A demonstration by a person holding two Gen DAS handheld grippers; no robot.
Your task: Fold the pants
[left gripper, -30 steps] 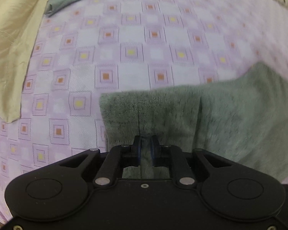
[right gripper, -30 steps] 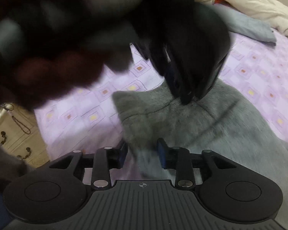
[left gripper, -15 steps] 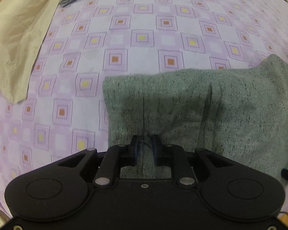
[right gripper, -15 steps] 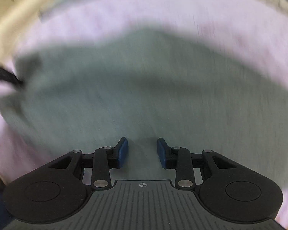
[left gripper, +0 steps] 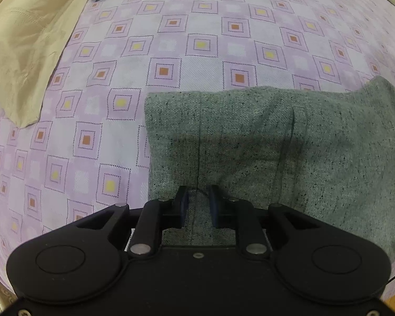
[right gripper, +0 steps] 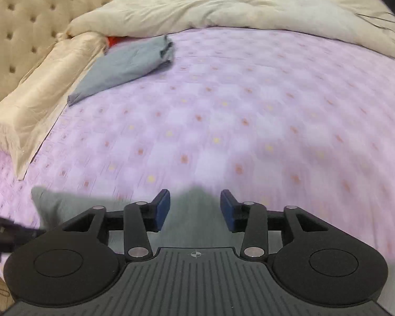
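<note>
The grey-green speckled pants (left gripper: 289, 152) lie folded flat on the purple patterned bedsheet (left gripper: 197, 47), in the lower right of the left wrist view. My left gripper (left gripper: 198, 205) is low over their near edge; its jaws are close together with cloth and a seam between the pads. In the right wrist view my right gripper (right gripper: 194, 208) is open and empty, its blue pads (right gripper: 162, 206) wide apart above the pants (right gripper: 194, 226), which show blurred below it. The black left gripper shows at the lower left edge of that view (right gripper: 2, 233).
A beige pillow (right gripper: 39, 100) lies at the left against a tufted headboard (right gripper: 21, 18). A folded blue-grey garment (right gripper: 129, 65) lies beside the pillow. A cream duvet (right gripper: 250, 8) is bunched along the far side of the bed. The pillow also shows in the left wrist view (left gripper: 26, 42).
My right gripper has let go of the pants, opened wide and swung up and away to face across the bed. My left gripper has stayed on the near edge, its jaws slightly wider.
</note>
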